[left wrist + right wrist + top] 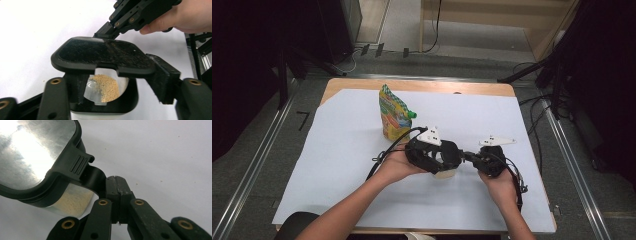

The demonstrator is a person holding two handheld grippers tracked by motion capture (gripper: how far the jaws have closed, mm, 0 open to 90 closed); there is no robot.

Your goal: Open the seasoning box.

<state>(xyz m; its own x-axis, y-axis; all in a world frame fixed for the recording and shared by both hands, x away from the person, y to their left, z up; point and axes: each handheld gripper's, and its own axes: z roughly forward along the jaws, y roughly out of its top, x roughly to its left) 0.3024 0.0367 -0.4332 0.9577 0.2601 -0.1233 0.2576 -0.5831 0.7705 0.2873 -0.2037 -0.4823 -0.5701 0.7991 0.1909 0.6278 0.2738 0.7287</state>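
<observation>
Both hands are working at the middle of the white-covered bench (pixel 337 165), a little toward its near edge. The clear container (pixel 106 87) sits there, pale grain inside it, its black flip lid (pixel 100 53) standing raised above the opening. The left gripper (pixel 120 82) straddles the container's black collar, jaws on either side of it; whether the pads actually press, I cannot tell. The right gripper (pixel 116 186) is clenched, its jaws tight together against the lid's tab. Behind them, toward the far edge, a colourful spouted pouch (pixel 394 112) stands upright, well apart.
</observation>
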